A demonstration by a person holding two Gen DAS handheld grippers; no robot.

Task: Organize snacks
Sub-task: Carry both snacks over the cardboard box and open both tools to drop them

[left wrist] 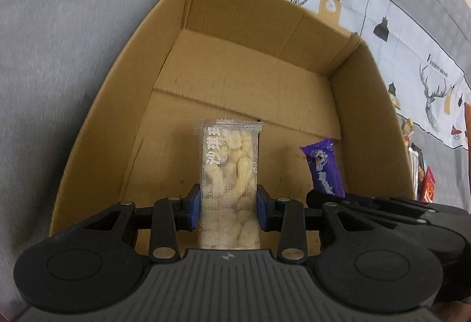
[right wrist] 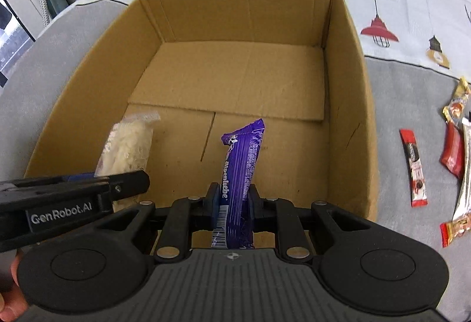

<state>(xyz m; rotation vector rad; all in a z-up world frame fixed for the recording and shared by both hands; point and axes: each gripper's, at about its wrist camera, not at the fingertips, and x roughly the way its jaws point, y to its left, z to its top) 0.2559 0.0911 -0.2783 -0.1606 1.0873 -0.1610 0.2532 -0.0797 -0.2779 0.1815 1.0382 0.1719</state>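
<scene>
An open cardboard box (left wrist: 97, 127) (right wrist: 350, 63) sits on a grey surface, its floor bare. My left gripper (left wrist: 229, 211) is shut on a clear-wrapped pale rice snack bar (left wrist: 229, 174), held upright over the box's near edge; the bar also shows in the right wrist view (right wrist: 126, 145). My right gripper (right wrist: 234, 201) is shut on a purple Alpenliebe candy pack (right wrist: 241, 163), also held upright over the near edge; the pack shows in the left wrist view (left wrist: 323, 169). The two grippers are side by side, left one to the left.
Several loose snack packets lie on the grey surface right of the box: a red stick sachet (right wrist: 413, 169), a red wrapper (right wrist: 452, 151), a silver packet (right wrist: 466, 166). A printed white cloth (right wrist: 412, 13) lies behind the box.
</scene>
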